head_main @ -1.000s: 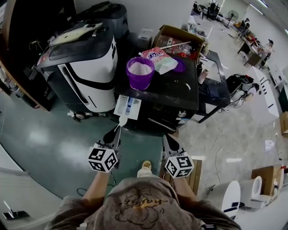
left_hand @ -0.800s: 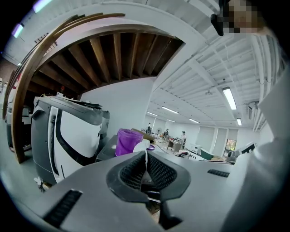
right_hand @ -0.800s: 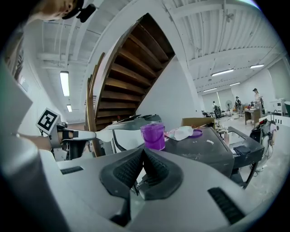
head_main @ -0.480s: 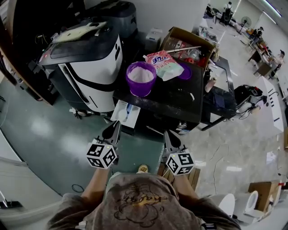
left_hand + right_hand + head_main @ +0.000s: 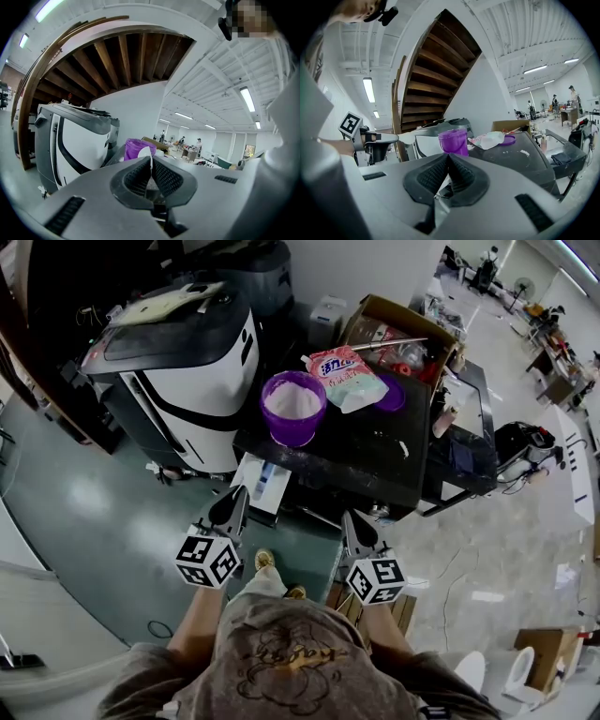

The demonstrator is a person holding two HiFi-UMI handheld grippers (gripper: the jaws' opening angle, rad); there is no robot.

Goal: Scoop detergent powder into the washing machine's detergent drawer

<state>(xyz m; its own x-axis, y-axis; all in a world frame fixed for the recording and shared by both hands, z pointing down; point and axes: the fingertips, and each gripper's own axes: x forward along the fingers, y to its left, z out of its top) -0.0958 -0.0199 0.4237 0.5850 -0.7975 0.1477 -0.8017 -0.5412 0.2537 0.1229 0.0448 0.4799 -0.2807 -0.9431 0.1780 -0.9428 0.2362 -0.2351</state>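
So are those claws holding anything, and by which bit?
The left gripper pinches a white spoon between its jaws by the thin handle, and the bowl sticks out ahead. The right gripper is shut on nothing.

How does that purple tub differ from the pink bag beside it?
The purple tub stands upright; the bag lies flat. The tub is open, with white powder showing; the bag shows only its printed face. The tub is plain purple; the bag is pink and white. Both sit on the black top.
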